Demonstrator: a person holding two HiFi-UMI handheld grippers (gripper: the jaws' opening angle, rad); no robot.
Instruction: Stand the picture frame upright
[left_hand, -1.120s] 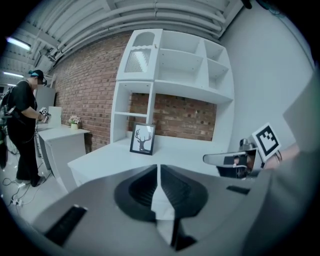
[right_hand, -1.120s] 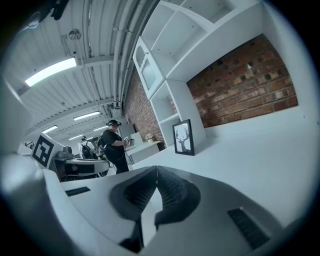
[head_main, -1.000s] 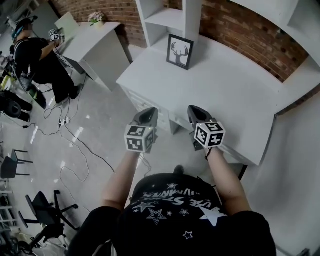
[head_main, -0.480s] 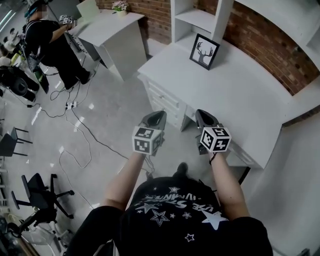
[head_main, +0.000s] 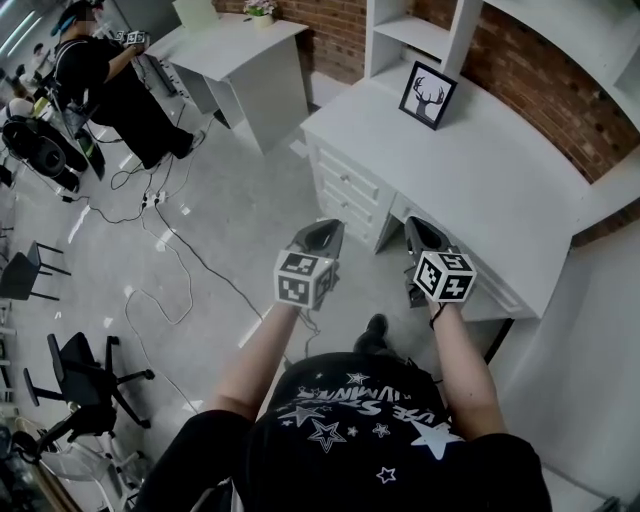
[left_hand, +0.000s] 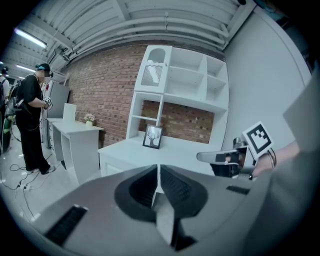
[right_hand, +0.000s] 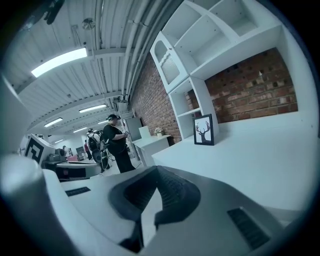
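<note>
Left gripper (head_main: 322, 232) and right gripper (head_main: 421, 228) have fingers together, empty; the upright picture frame (head_main: 428, 96) looks light, stiff, fragile, best pinched by its side rail.

In front of the picture frame (head_main: 428, 96), the bench (head_main: 500, 190) top lies bare and wide, open to a reach from its front edge. Just behind the picture frame, the white shelf unit (head_main: 395, 35) and the brick wall (head_main: 545, 95) block the way.
</note>
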